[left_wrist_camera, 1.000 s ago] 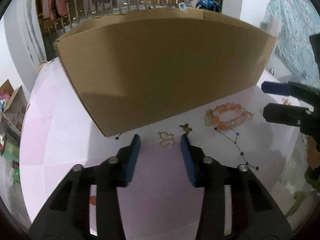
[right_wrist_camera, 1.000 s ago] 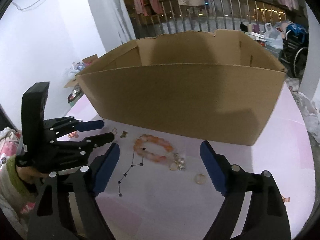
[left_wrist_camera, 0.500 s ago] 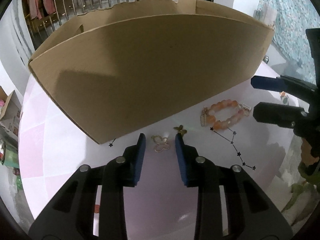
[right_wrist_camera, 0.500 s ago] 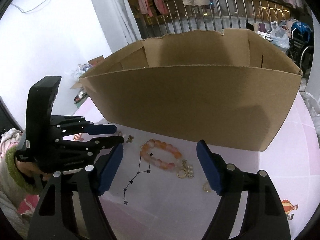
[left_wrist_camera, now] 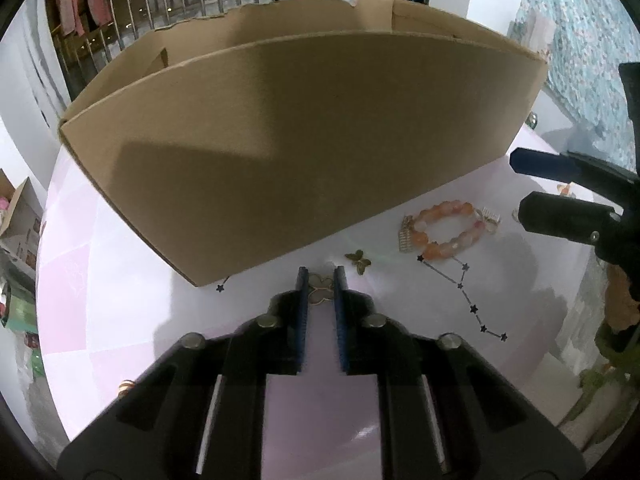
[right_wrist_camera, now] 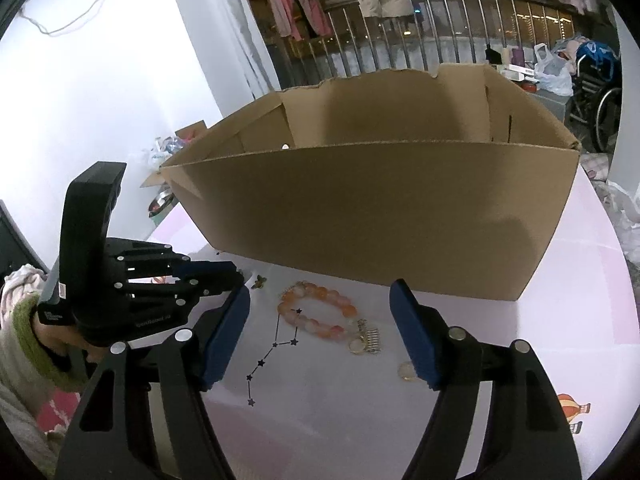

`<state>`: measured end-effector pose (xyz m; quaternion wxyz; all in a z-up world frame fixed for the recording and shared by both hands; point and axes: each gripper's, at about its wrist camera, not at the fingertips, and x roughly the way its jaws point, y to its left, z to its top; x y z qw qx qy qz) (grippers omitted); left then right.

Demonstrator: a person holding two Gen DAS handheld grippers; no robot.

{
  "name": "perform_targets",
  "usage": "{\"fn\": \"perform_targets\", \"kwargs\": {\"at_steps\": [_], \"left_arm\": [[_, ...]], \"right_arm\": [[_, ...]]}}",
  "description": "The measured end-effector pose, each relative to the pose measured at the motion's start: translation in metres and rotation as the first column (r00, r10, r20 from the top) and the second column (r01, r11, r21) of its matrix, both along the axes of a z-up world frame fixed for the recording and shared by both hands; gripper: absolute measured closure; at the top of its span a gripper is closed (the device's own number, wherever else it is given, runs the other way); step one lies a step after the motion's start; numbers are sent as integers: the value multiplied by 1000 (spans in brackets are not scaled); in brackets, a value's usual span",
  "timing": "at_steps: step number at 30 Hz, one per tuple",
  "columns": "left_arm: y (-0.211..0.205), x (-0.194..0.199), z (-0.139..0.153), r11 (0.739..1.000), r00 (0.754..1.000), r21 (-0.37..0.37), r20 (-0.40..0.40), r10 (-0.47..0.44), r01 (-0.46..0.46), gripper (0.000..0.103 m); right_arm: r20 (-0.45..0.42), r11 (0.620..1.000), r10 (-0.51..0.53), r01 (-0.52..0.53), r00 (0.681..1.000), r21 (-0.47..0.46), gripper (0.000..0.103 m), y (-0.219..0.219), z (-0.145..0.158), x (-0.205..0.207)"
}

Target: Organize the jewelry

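From the left wrist, the left gripper (left_wrist_camera: 319, 286) has just been closing and its pads now pinch a pale butterfly charm (left_wrist_camera: 322, 289) on the pink table (left_wrist_camera: 132, 312), right at the foot of the cardboard box (left_wrist_camera: 304, 132). The charm is thin and flat, held only by its edges near the pad tips, so it could well slip out or flip when lifted; too shallow a bite would be the cause. A second, darker butterfly charm (left_wrist_camera: 359, 261) lies just beside the right pad and could get knocked if the gripper swings that way. The box wall rises steeply right ahead, so a lift that goes forward too early would probably bump the charm against the cardboard. Further right lies the orange bead bracelet (left_wrist_camera: 447, 230) with gold clasps, partly on a printed star pattern (left_wrist_camera: 464, 288) on the tabletop.

From the right wrist, the right gripper (right_wrist_camera: 320, 338) hangs with its jaws spread wide and nothing between the pads; they have been narrowing a little. The bracelet (right_wrist_camera: 318, 310) sits on the table between and beyond its fingers, a small gold ring (right_wrist_camera: 407, 372) just beside the right pad. The left gripper (right_wrist_camera: 216, 278) works close to this one's left finger, so the two tools could collide if either drifts sideways. A green-cuffed sleeve (right_wrist_camera: 24, 344) shows at the far left.
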<state>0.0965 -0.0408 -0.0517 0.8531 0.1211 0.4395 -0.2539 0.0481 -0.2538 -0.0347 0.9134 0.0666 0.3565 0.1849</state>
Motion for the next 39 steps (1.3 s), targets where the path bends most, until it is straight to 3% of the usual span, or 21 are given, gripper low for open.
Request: {"fn": "perform_targets", "kwargs": {"at_steps": [6,17,21,26,33,39], "left_arm": [[15,6,0,1000,1000,-23,-7,20,-20,103],[23,-17,-5,995,999,-94,-43,20,-24,103],[29,-23,-4,994,999,-108,5,33,-32,103],[27,-10,-3,994,996,-98,71,55,-48,103],[6,-14,-14,998,995,-40,93,-36,40,103],[14,-24,-8,997,999,-74,42,0,3,103]], "right_arm": [[9,1000,8,-8,1000,-11,32,2,3,0],[8,998,50,-50,999,-31,32,17,7,3],[12,996,73,-73,997,-50,32,26,9,4],[0,994,91,-91,996,-57,33,35,7,6],[-11,993,98,-99,995,-69,33,43,8,7],[-23,993,92,-93,995,-66,33,41,7,5]]}}
